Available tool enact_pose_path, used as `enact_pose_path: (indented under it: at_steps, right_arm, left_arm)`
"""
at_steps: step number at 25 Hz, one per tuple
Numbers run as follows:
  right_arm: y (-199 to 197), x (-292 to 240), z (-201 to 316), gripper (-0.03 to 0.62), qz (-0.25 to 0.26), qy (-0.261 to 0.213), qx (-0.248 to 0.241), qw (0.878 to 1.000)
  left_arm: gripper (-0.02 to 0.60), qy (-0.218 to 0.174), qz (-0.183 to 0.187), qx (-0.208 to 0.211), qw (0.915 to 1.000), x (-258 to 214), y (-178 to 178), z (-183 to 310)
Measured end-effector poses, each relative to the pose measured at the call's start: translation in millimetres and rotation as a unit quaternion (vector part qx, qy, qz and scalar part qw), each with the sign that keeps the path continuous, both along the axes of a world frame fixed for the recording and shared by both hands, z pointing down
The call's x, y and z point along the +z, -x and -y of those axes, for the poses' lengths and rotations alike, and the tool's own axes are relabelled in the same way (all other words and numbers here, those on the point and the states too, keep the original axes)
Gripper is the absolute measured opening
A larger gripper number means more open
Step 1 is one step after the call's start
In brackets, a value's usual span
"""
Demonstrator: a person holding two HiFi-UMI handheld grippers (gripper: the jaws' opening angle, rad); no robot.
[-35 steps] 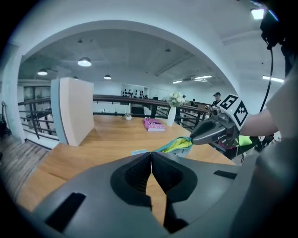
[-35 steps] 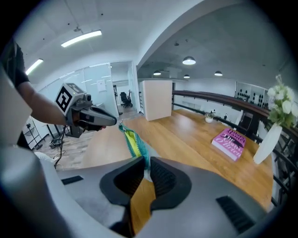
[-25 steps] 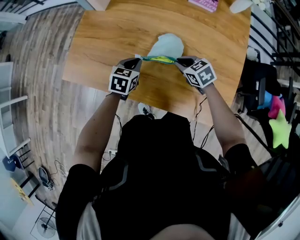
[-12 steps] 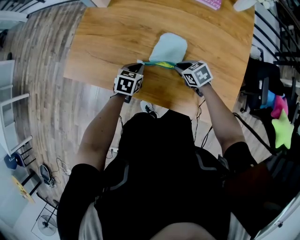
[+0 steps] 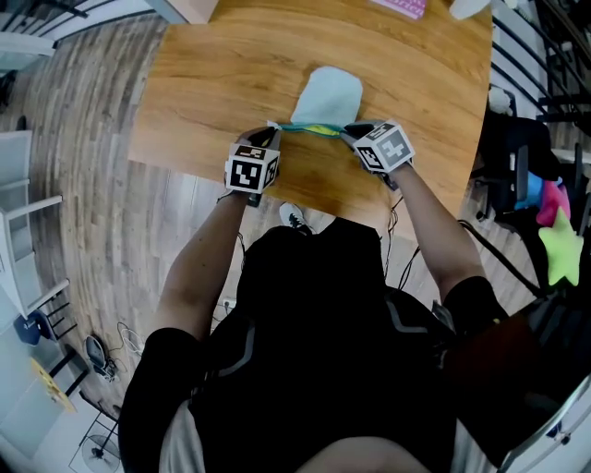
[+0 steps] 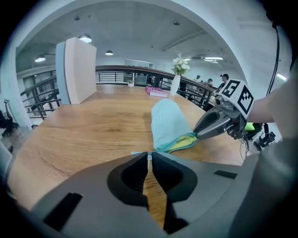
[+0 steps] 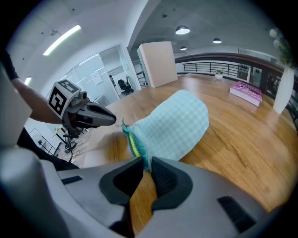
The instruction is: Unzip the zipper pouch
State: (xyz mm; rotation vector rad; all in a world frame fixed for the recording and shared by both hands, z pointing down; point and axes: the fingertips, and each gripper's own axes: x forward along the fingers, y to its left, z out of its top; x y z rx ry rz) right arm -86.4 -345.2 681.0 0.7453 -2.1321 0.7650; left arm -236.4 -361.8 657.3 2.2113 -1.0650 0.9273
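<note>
A light blue checked zipper pouch (image 5: 331, 92) lies on the wooden table (image 5: 212, 83), its mouth toward me. The zipper (image 5: 312, 128) is stretched between the two grippers, and yellow lining (image 6: 182, 143) shows through its gap. My left gripper (image 5: 273, 127) is shut on the small zipper pull (image 6: 149, 158) at the left end. My right gripper (image 5: 349, 131) grips the pouch's edge (image 7: 139, 151) at the right end. Its jaws have just been opening a little, with the fabric still pinched between the pads. Each gripper view shows the other gripper (image 6: 205, 130) (image 7: 114, 122) across the zipper.
A pink book (image 5: 402, 7) and a white vase (image 7: 281, 95) stand at the table's far side, and a tall white box (image 6: 77, 69) at its far left corner. The table's near edge runs just under the grippers. Chairs and a green star shape (image 5: 561, 242) crowd the right.
Both grippers have sunk a little toward the table with the pouch's mouth, and they stand slightly closer together.
</note>
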Motion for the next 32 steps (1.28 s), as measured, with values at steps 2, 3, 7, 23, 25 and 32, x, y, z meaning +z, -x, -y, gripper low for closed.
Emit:
enact_pose_path:
  at_steps: [2,3,7,23,25,32]
  right_arm:
    - [0,-7,-3,0.070,0.005,-0.001,-0.003,1.000]
    - [0,-10,-5,0.075,0.008,-0.001,-0.006,1.000]
    - [-4,-25,-12,0.081,0.019,-0.006,-0.007,1.000]
    - [-23,-253,11,0.089,0.146,-0.185,0.027,0.972]
    - [-30,-286,13,0.085,0.157,-0.217,0.036,0.963]
    - [-46,-367,1,0.011,0.204,-0.282,0.042,0.937]
  left_arm:
    - [0.033,-0.011,-0.004,-0.011,0.9999,-11,1,-1]
    - [0.033,-0.017,-0.007,-0.015,0.9997,-17,1,-2]
    - [0.034,-0.048,-0.020,-0.025,0.9983,-44,1,-8]
    - [0.032,-0.249,-0.107,-0.061,0.9606,-244,18,-7]
    - [0.032,-0.285,-0.107,-0.068,0.9500,-276,20,-4]
    - [0.029,-0.354,-0.093,-0.083,0.9269,-356,24,-22]
